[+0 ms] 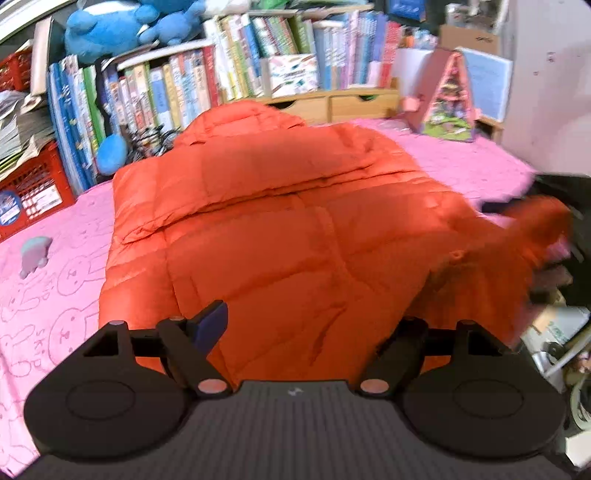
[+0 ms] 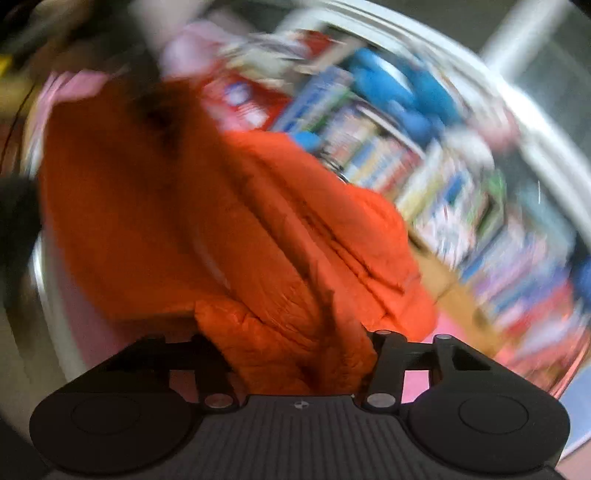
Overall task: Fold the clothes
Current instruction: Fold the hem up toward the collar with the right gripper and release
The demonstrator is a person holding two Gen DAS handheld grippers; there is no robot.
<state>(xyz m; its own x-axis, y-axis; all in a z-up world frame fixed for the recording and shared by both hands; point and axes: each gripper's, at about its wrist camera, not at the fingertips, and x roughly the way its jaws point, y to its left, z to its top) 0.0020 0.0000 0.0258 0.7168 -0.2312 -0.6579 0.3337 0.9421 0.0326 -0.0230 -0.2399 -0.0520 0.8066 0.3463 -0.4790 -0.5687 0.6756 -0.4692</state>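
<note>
An orange puffer jacket lies spread on a pink bunny-print blanket. My left gripper hovers over the jacket's near hem; one blue finger pad shows on the left, the other finger is hidden by fabric, and the jaws stand wide apart. In the blurred right wrist view, my right gripper has a bunched fold of the jacket between its jaws, fingertips hidden in the fabric. The right gripper also shows at the right edge of the left wrist view, holding the jacket's sleeve end up.
A bookshelf full of books runs behind the bed, with blue plush toys on top. A red crate stands at left. A small toy lies on the blanket. A pink toy house stands at back right.
</note>
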